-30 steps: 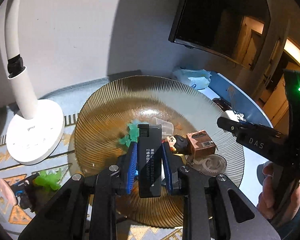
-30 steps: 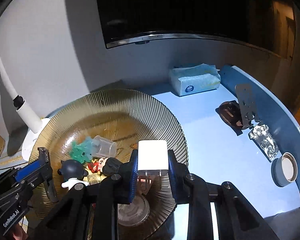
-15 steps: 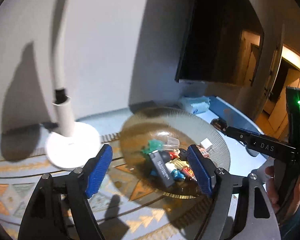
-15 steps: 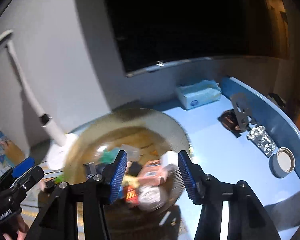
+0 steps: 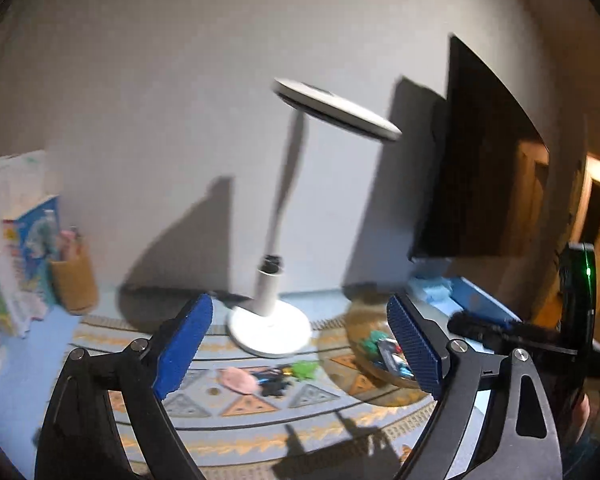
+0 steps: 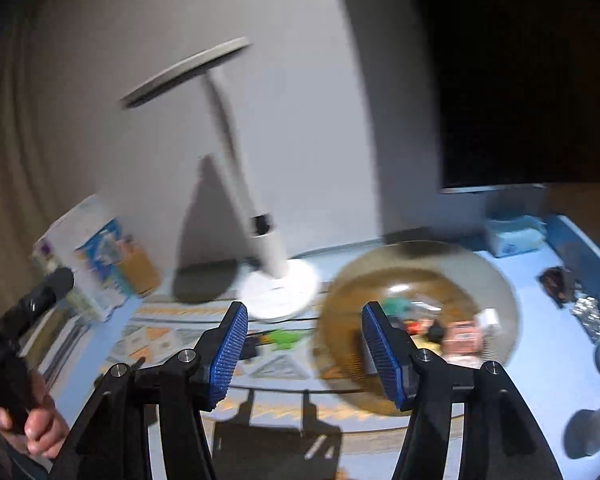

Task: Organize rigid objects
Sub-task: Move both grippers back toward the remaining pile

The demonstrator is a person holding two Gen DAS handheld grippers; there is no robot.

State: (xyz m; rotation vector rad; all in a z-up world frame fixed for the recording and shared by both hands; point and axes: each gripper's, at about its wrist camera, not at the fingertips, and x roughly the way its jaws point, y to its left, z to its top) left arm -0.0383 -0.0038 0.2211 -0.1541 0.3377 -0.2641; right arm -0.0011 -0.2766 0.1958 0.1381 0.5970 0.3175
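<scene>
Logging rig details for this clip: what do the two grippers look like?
Both alike: the left gripper and right gripper have black angular arms with silver bolts and ribbed blue pads. The right one's black handle carries a green light and the left's white lettering, too blurred to read.

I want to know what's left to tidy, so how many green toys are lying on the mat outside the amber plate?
1 that I can make out: a green toy on the patterned mat, between the lamp base and the amber plate. Blur may hide others.
</scene>
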